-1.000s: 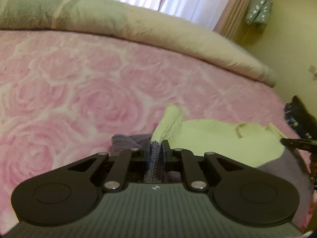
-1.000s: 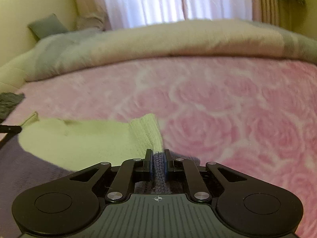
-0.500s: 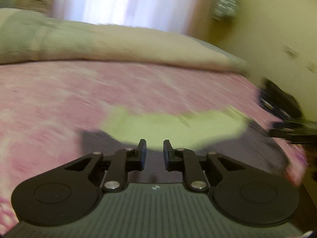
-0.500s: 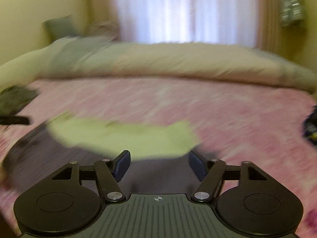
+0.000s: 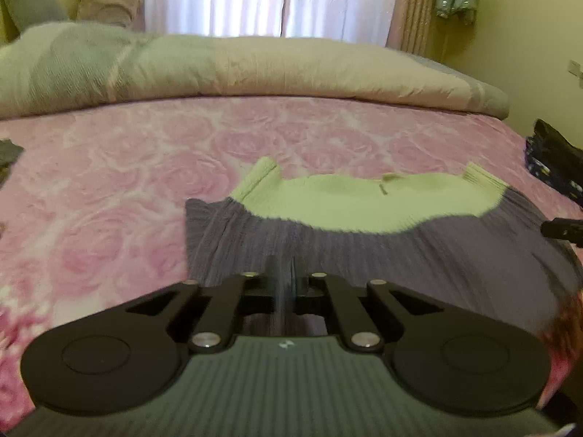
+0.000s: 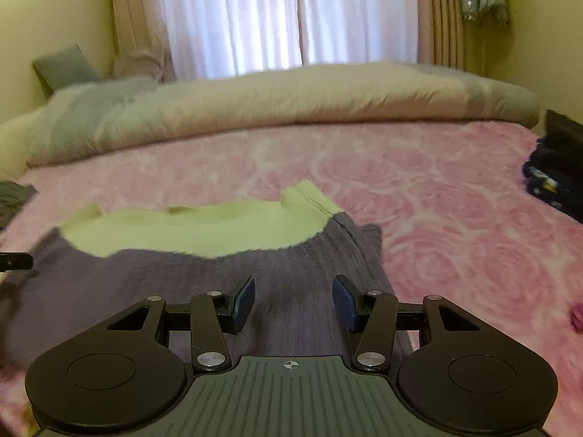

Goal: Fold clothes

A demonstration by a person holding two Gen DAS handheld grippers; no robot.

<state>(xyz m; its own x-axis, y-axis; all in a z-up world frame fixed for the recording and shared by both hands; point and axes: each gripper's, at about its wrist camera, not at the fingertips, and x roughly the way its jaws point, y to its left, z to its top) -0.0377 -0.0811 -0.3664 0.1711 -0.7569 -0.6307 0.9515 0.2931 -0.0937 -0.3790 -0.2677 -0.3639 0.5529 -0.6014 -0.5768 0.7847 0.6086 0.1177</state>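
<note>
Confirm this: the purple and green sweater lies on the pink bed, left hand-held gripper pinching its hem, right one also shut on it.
Not quite. The right hand-held gripper is open above the sweater, as the right wrist view shows. The left hand-held gripper does pinch the hem.

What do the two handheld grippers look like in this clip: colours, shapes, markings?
Both match: the left gripper and right gripper each have a grey ribbed body with a small crosshair mark, two round black side discs, and black linkage arms with silver pivot pins. The right gripper's finger pads are dark blue. No cables or sleeves show.
</note>
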